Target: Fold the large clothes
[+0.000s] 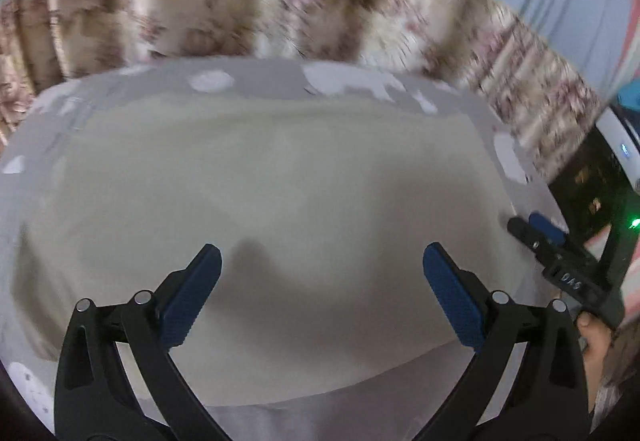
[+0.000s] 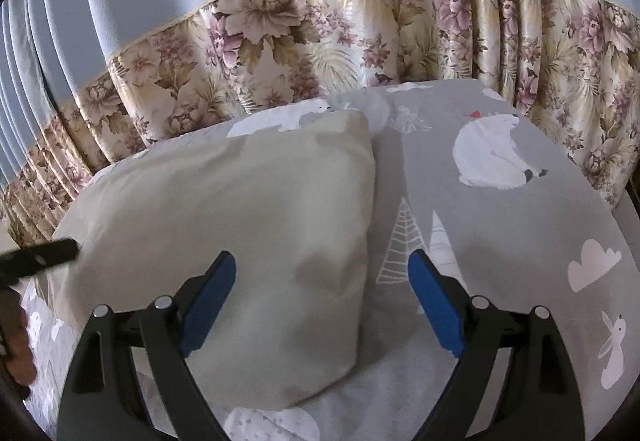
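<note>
A cream garment (image 1: 280,201) lies folded flat on the grey bed sheet (image 1: 288,85); in the right wrist view the same cream garment (image 2: 240,209) fills the left half, with its right edge running down the middle. My left gripper (image 1: 320,265) hovers above the garment's near part, jaws wide apart, nothing between them. My right gripper (image 2: 320,273) also stands open above the garment's right edge, empty. The right gripper's fingers (image 1: 536,231) show at the garment's right side in the left wrist view. The left gripper's finger (image 2: 44,253) enters blurred at the left of the right wrist view.
The grey sheet (image 2: 500,233) carries white polar bears, clouds and rabbits. A floral curtain (image 2: 320,41) with pale blue upper cloth hangs right behind the bed. A person's hand (image 1: 596,337) holds the right tool. The left wrist view is motion-blurred.
</note>
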Available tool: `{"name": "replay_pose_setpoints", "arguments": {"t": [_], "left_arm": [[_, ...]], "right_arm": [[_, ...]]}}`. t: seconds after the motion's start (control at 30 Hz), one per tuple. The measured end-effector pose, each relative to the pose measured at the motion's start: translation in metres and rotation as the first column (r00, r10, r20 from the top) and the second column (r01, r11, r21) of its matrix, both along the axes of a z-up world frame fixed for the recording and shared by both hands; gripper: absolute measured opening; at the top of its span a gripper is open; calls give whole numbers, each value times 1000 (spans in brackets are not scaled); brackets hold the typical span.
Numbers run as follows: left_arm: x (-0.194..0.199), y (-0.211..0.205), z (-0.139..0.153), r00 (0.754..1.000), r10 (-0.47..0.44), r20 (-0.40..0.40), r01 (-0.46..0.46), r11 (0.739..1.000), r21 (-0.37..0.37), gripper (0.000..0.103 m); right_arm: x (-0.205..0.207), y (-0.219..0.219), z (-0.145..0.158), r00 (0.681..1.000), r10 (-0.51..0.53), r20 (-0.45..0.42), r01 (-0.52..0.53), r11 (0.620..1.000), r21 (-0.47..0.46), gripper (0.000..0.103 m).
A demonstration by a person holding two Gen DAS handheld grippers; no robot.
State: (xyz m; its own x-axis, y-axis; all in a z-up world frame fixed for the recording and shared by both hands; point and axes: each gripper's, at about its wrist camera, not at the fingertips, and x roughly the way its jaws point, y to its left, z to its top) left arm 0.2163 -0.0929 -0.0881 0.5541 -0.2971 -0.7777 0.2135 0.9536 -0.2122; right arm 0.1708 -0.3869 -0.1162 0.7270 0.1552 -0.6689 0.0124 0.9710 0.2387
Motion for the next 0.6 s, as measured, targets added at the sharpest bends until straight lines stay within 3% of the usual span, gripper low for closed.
{"name": "replay_pose_setpoints", "arguments": {"t": [0.13, 0.23, 0.47, 0.6], "left_arm": [[19, -20, -34, 998, -8, -59, 15, 992, 123, 100], [26, -25, -44, 998, -9, -60, 19, 985, 171, 100], [25, -18, -45, 998, -18, -56, 25, 991, 134, 100], [28, -19, -43, 998, -6, -65, 14, 992, 129, 100]], "right_arm": [[-2, -9, -4, 1000, 6, -18, -5, 998, 61, 88], [-2, -7, -7, 999, 29, -33, -26, 996, 80, 88], [8, 2, -15, 990, 105, -90, -93, 987, 133, 87], [25, 8, -29, 975, 165, -147, -131, 967, 219, 58]]}}
